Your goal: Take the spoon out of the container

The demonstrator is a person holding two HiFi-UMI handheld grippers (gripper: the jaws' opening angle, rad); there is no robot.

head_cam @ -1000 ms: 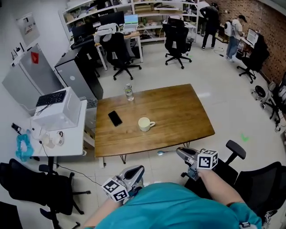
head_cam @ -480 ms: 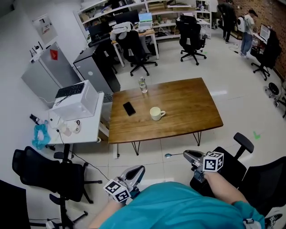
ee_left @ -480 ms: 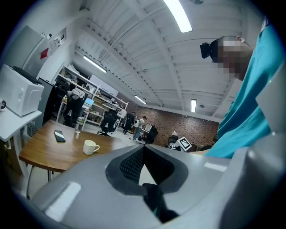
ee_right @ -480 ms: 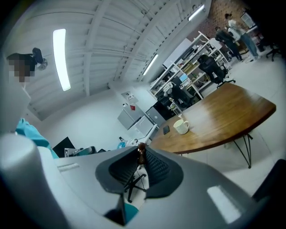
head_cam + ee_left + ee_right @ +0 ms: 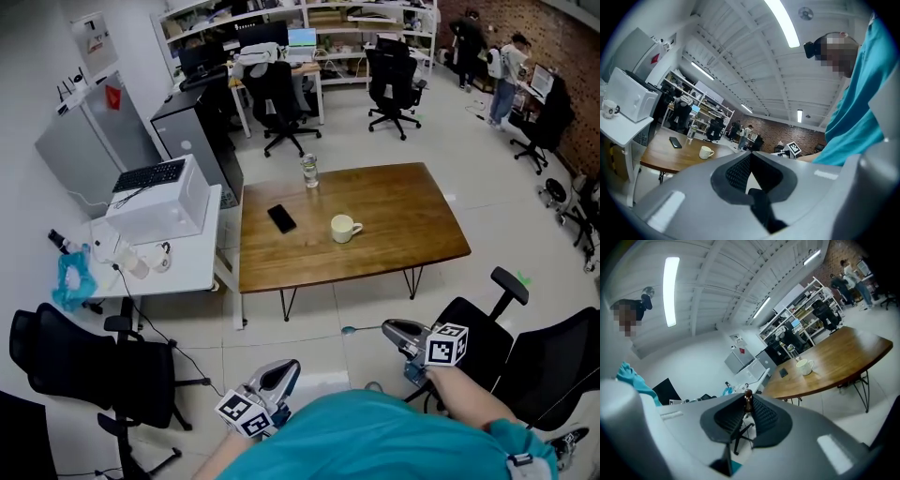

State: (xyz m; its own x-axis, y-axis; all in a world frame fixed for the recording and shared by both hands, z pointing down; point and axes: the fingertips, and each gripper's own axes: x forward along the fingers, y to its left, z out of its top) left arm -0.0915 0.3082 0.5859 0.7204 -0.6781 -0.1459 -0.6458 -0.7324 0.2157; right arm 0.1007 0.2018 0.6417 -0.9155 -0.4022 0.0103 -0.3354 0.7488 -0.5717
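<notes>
1. Head view: the spoon is already out, clamped in the right gripper at lower centre, well apart from the cup on the table at mid-frame.
2. Left gripper view: the left gripper has its jaws together and holds nothing.
3. Right gripper view: the jaws stand narrow on the spoon's handle. The next move is probably to set it down.

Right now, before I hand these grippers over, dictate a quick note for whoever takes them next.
Left gripper: jaws together, empty, held low by the body.
Right gripper: shut on the thin metal spoon, bowl sticking out past the jaws.
Cream ceramic mug: upright on the brown wooden table, away from both grippers.
Done: spoon is out of the mug.
To do: probably just setting the spoon down.
</notes>
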